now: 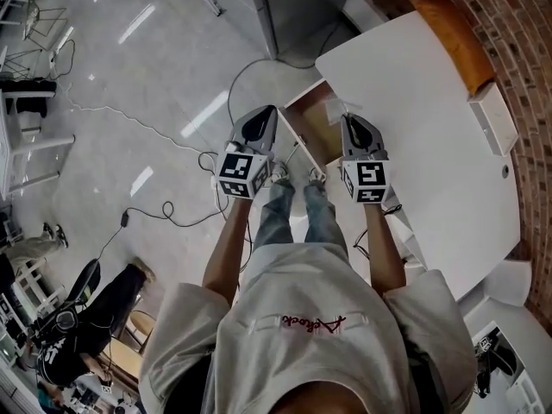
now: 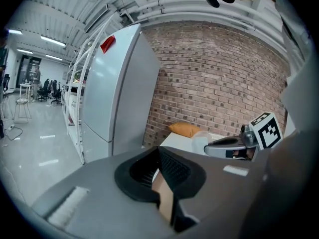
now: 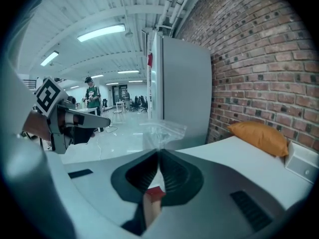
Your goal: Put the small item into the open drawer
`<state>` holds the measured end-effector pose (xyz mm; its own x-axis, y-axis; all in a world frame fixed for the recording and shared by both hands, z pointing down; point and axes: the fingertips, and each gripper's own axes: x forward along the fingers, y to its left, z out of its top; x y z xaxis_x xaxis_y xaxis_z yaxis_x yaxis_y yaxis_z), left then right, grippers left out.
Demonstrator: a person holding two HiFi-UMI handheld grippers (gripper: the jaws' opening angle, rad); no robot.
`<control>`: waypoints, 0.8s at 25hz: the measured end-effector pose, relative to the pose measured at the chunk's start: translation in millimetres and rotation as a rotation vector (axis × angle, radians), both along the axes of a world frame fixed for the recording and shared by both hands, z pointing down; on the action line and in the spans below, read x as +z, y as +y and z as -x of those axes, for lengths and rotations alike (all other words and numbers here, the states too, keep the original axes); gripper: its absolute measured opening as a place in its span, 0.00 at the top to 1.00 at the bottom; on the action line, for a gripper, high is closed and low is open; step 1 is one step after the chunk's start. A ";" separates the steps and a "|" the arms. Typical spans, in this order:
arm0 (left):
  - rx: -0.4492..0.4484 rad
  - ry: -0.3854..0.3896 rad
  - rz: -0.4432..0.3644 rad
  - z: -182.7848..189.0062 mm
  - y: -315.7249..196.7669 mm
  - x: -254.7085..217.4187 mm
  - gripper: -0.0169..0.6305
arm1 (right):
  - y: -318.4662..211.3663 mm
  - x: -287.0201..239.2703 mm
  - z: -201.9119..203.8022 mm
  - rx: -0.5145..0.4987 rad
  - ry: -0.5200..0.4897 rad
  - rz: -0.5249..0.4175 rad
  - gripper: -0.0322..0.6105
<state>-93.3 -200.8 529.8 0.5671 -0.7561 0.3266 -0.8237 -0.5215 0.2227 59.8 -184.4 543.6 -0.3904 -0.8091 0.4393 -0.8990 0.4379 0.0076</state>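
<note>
1. Two grippers are up over the drawer area. The right gripper [image 3: 158, 153] has its jaws pressed together on a clear plastic bag [image 3: 162, 132], and the bag's loose end sticks out past the tips.
2. Left gripper [image 2: 159, 151] has its jaws closed too, with nothing between them as far as I can see.
3. From the head view, the open drawer [image 1: 312, 128] sticks out from the edge of the white table [image 1: 414, 128], between the two grippers and below them.
4. Key bit: the right gripper's tips sit by the drawer's table-side edge, so the bag looks like it needs to go down and a touch to the left to end up inside. I'd guess the right gripper is the one to do it, and the left one is just hovering beside the other edge.
</note>
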 end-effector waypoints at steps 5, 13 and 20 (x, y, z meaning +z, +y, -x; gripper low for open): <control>0.014 -0.003 0.053 -2.6 19.1 36.2 0.96 | 20.6 34.4 4.4 -0.003 -0.003 0.060 0.92; 0.002 -0.003 0.163 0.2 48.9 88.5 0.96 | 49.2 82.5 8.7 0.005 -0.015 0.166 0.92; -0.006 0.003 0.244 -2.3 70.9 135.2 0.96 | 70.6 130.4 7.9 0.013 -0.022 0.245 0.92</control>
<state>-91.1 -129.9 665.1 0.5641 -0.6582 0.4986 -0.8257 -0.4472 0.3438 51.8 -113.8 674.0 -0.3922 -0.6845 0.6145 -0.9033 0.4127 -0.1169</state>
